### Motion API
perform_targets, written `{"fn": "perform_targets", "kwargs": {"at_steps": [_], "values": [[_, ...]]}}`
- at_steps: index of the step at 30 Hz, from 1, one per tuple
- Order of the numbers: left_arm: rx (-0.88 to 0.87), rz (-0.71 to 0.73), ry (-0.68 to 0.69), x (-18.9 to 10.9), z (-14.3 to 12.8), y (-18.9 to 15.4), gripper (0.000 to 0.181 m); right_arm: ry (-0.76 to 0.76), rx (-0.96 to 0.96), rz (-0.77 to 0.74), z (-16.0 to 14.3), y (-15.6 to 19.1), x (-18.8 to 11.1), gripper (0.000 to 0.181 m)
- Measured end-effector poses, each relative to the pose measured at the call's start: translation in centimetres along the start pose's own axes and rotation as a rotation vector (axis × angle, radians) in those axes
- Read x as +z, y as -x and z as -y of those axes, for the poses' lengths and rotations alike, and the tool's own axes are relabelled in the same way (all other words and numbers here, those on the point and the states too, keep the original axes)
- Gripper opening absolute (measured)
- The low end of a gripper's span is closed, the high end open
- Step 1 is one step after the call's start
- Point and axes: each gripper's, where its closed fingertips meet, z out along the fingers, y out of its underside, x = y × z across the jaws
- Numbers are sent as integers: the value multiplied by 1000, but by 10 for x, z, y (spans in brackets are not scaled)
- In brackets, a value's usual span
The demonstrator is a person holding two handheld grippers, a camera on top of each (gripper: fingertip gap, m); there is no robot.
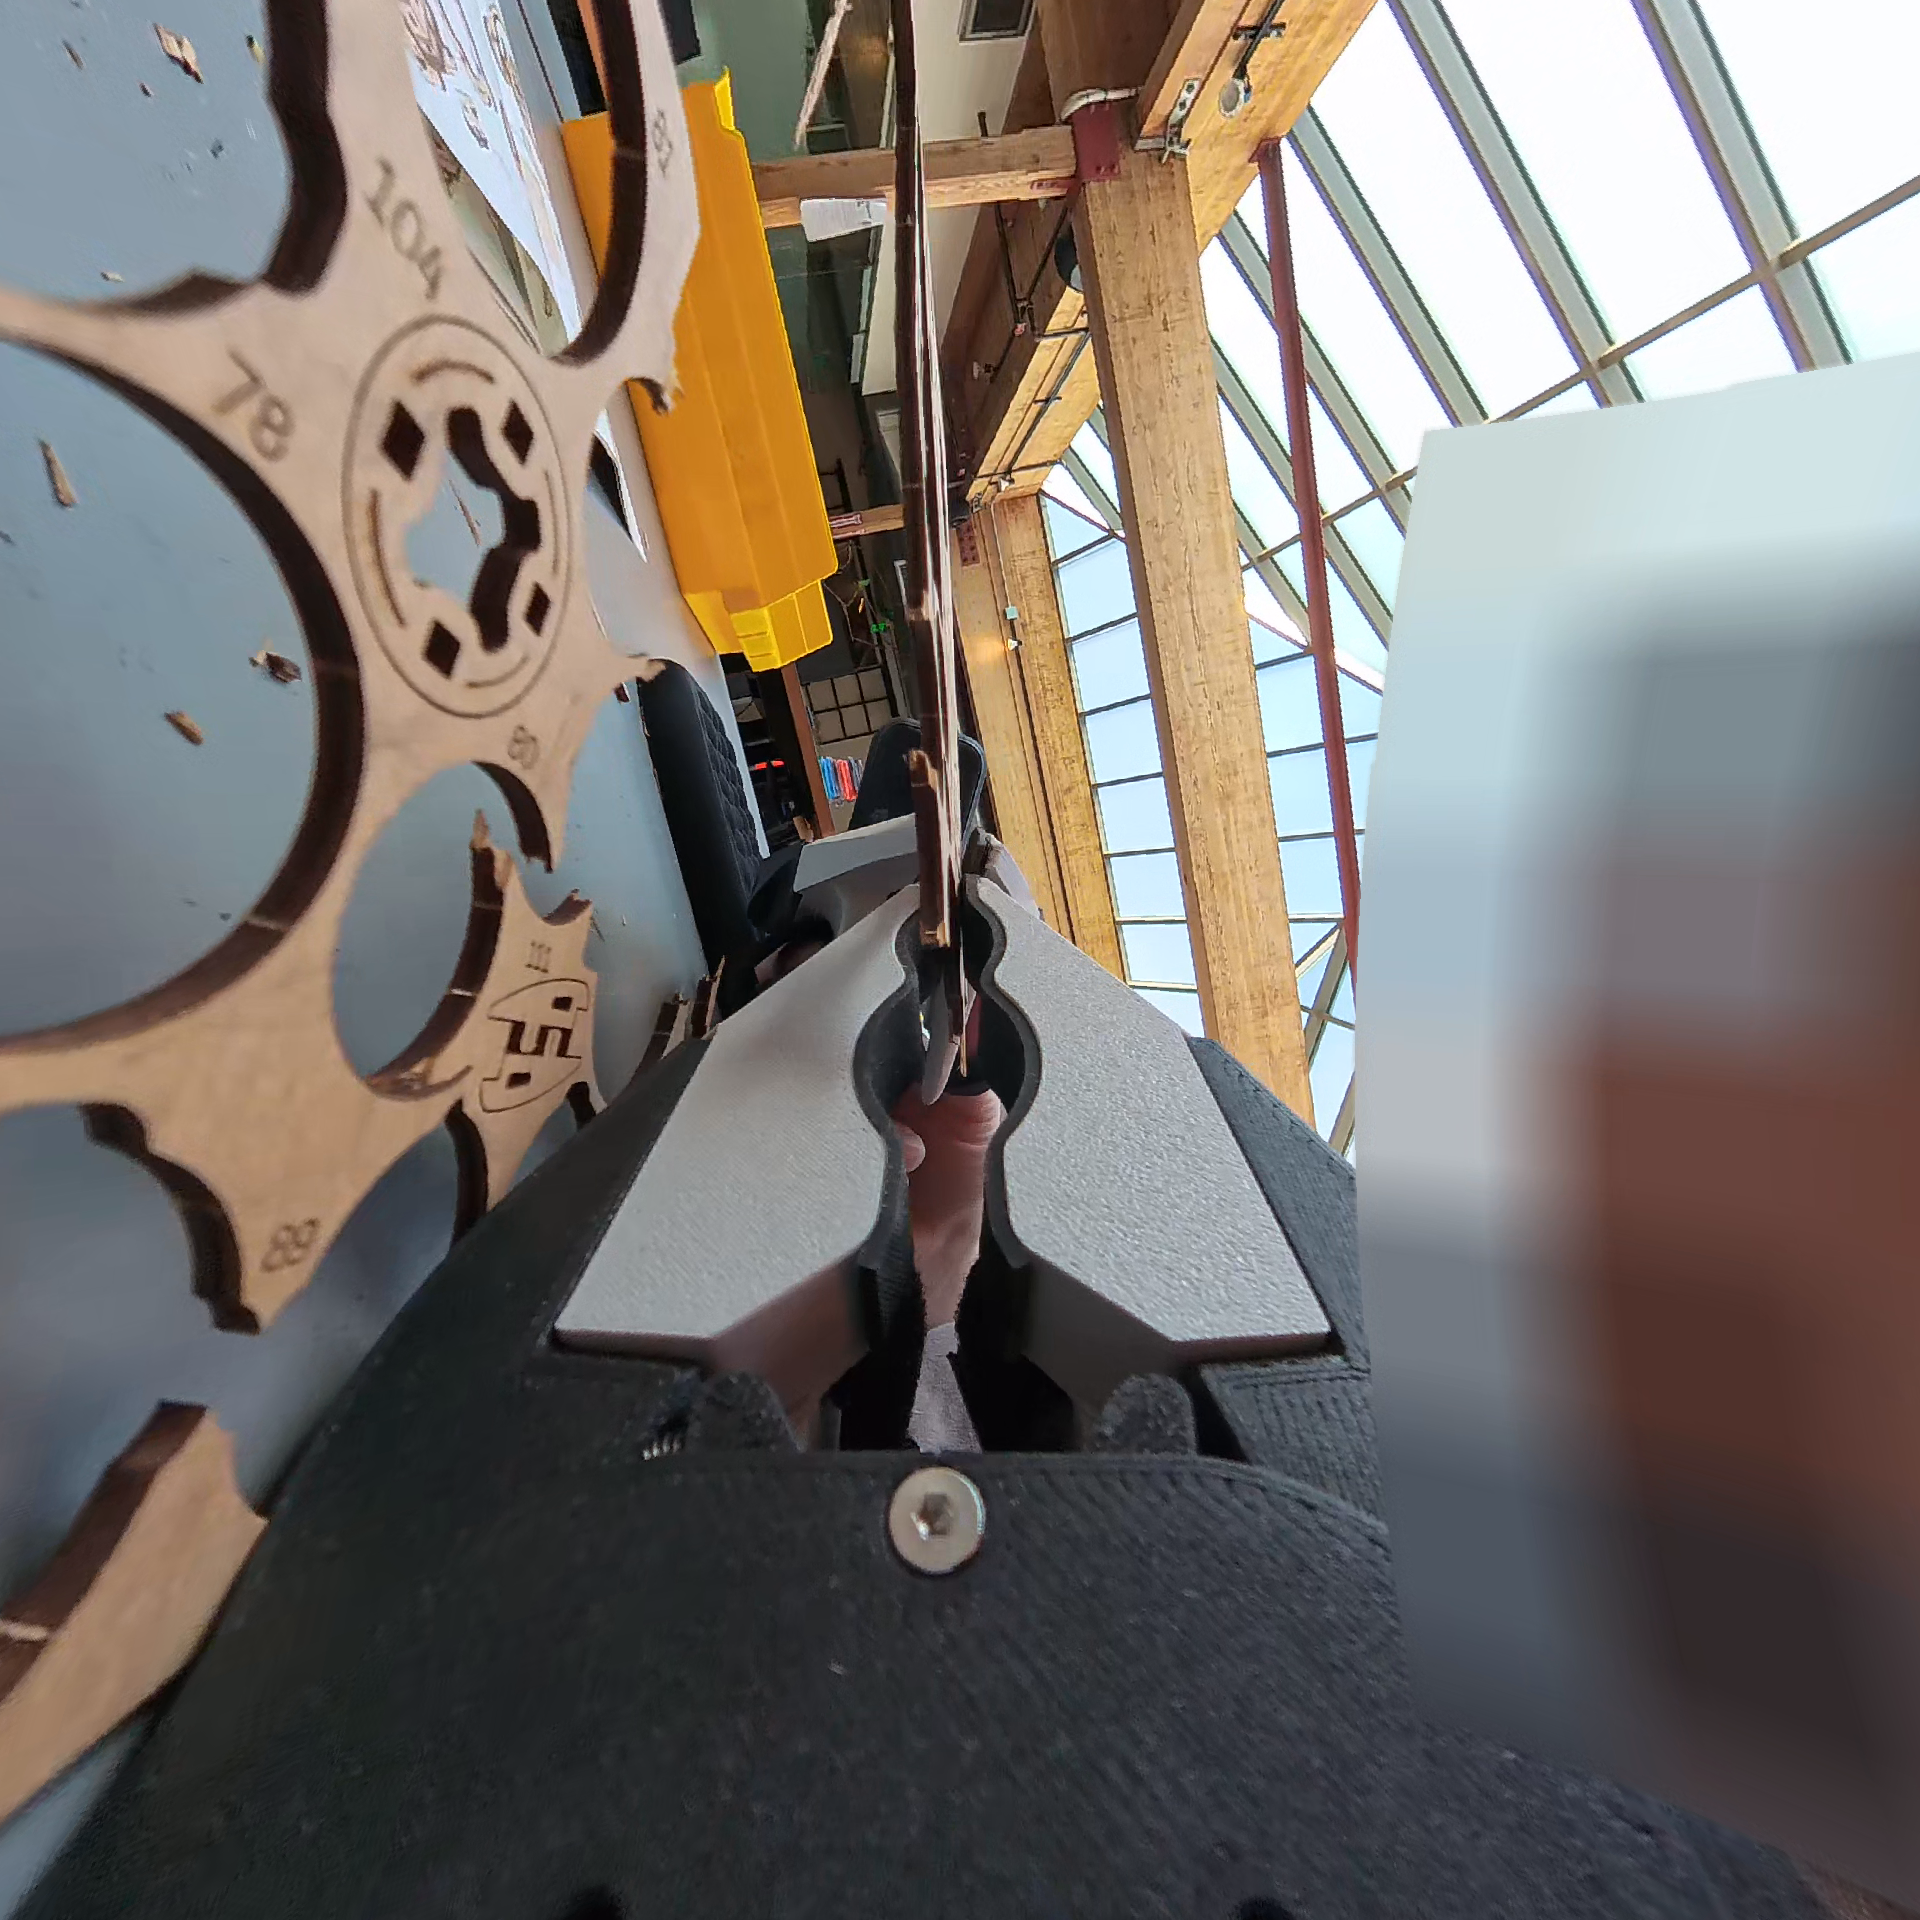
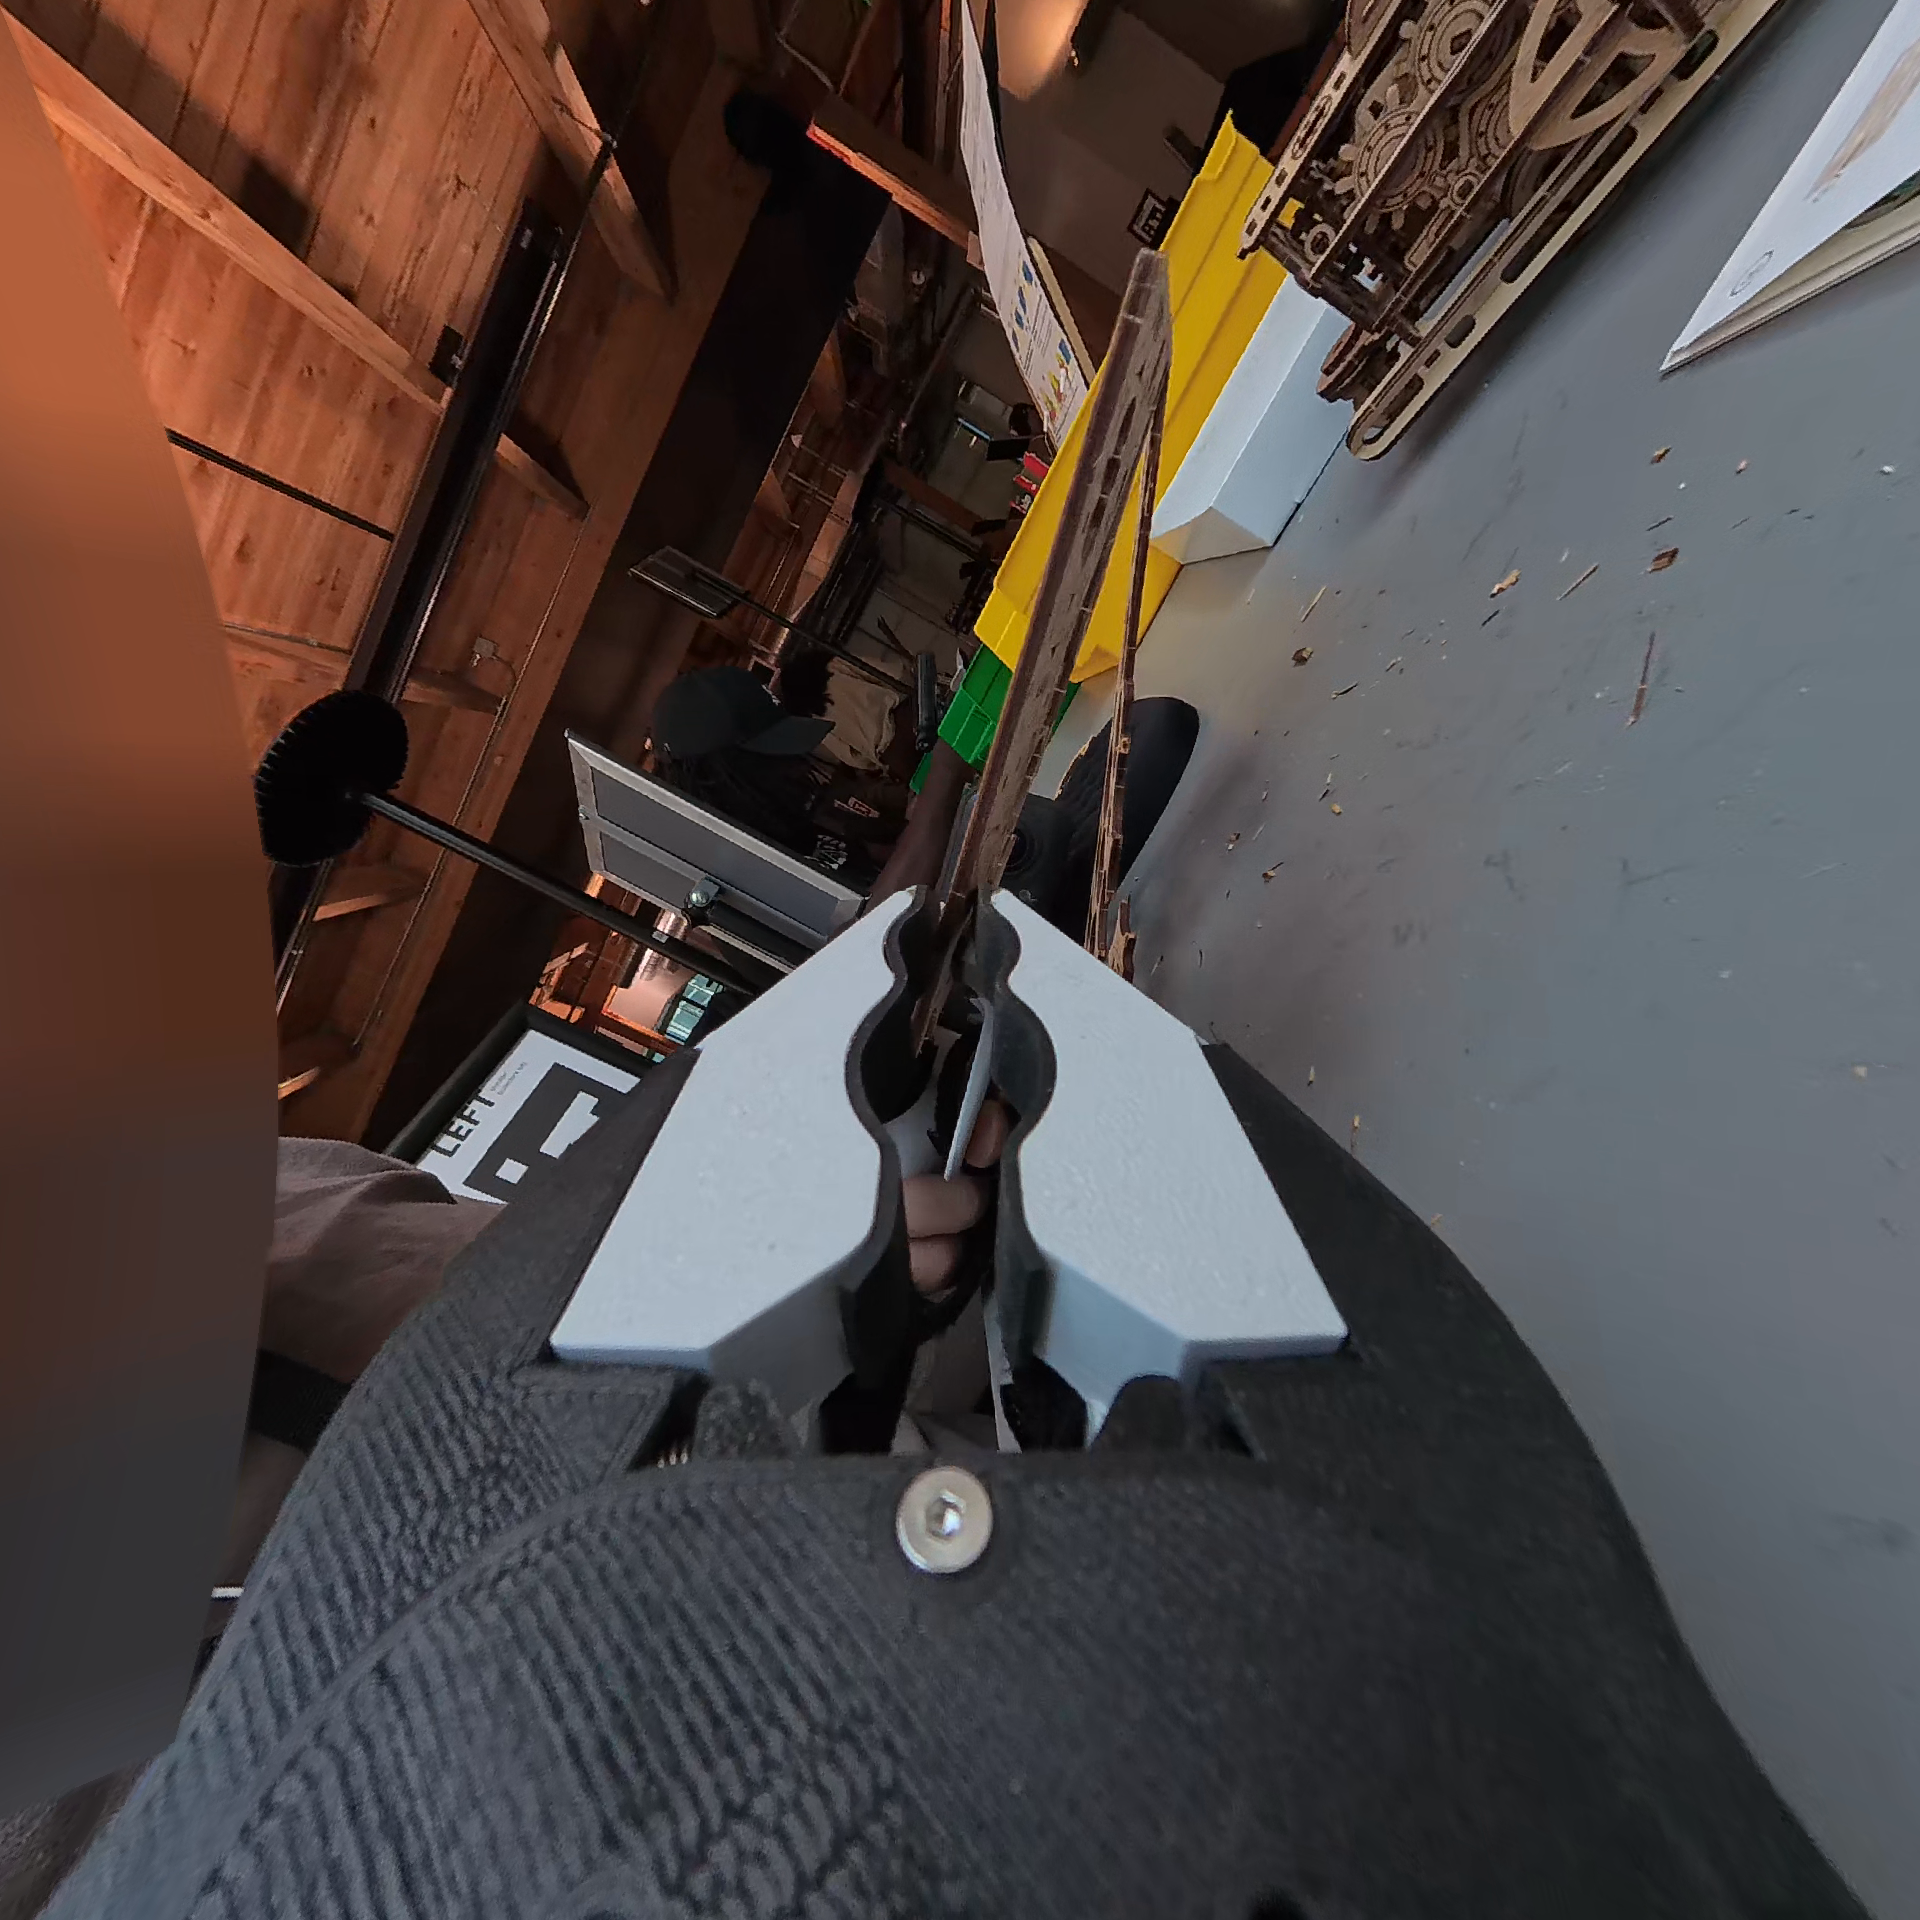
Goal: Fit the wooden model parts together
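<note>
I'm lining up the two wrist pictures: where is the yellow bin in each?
Left wrist view: yellow bin sits upper centre-left, on the grey table beyond the wooden parts sheet.
Right wrist view: it sits upper centre-right, behind the thin wooden piece.
Shared landmark: the grey table.

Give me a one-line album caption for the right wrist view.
Right gripper fingers pinch a thin wooden sheet edge-on above a grey table scattered with wood chips.

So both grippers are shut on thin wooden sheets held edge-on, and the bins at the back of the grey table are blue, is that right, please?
Not quite: the bins are yellow, as the left wrist view shows. The rest holds: the left gripper is shut on a thin wooden sheet, the right gripper on another sheet, above the grey table.
</note>
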Motion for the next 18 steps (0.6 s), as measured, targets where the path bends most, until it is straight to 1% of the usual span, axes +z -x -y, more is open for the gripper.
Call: {"fn": "perform_targets", "kwargs": {"at_steps": [3,8,12,16,18], "values": [[8,14,-1,-1,0,1,0,-19,45,3,2,-2,-3,3],[13,16,2,-1,0,1,0,-7,56,12,2,-2,-4,2],[17,12,3,0,0,1,1,-7,174,79,3,-1,-3,2],[23,35,-12,-1,3,4,0,-10,142,28,3,-5,-2,3],[23,44,-16,-2,3,4,1,-23,175,21,2,-7,-1,3]]}}
